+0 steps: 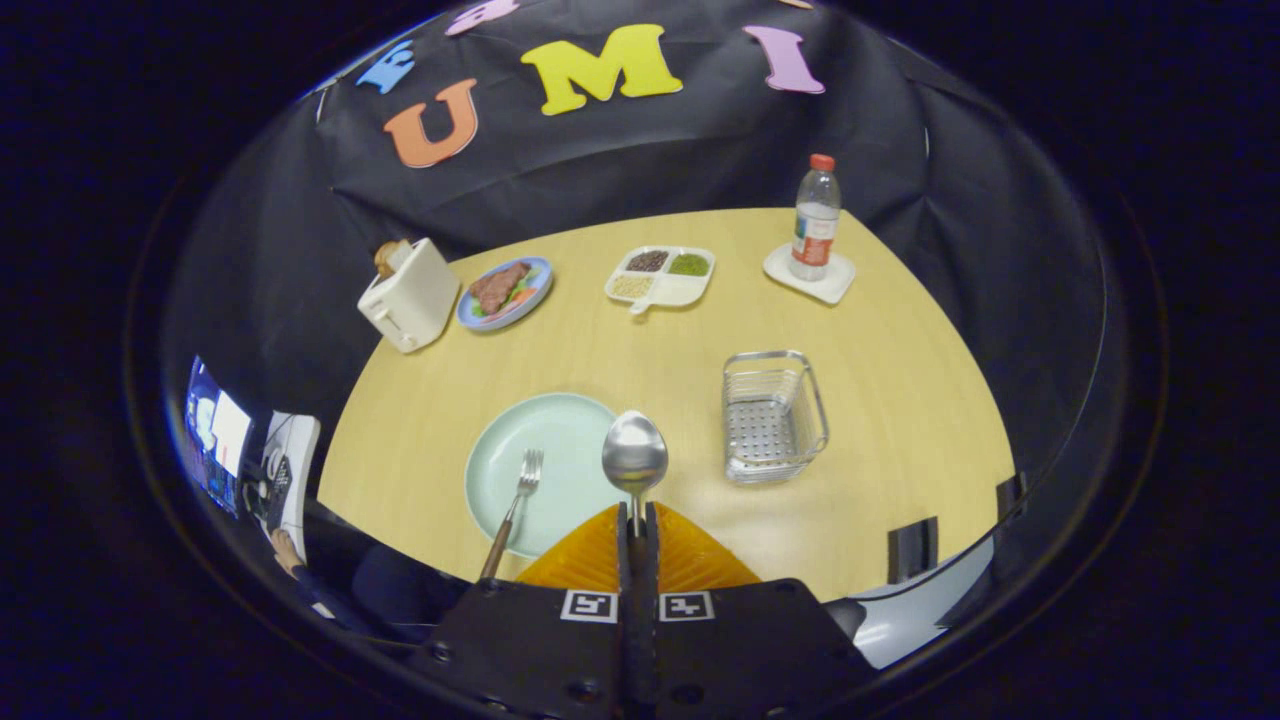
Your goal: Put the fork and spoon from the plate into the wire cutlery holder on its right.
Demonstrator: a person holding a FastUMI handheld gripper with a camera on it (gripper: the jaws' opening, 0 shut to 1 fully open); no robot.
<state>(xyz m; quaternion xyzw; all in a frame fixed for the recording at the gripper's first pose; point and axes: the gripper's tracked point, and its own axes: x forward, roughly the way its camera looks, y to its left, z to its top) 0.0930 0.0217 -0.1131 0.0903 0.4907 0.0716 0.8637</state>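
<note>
Tool [637,520] pinching spoon [634,455], seemingly above plate [560,455].

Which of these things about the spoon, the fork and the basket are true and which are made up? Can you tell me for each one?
1. The gripper is shut on the spoon. True: both fingers press on its handle.
2. The fork is already in the wire cutlery holder. False: it lies on the pale green plate, and the holder has nothing in it.
3. The holder stands to the right of the plate. True.
4. The water bottle lies on its side. False: it stands upright on a white coaster.
5. The toaster stands beside a plate of food. True.
</note>
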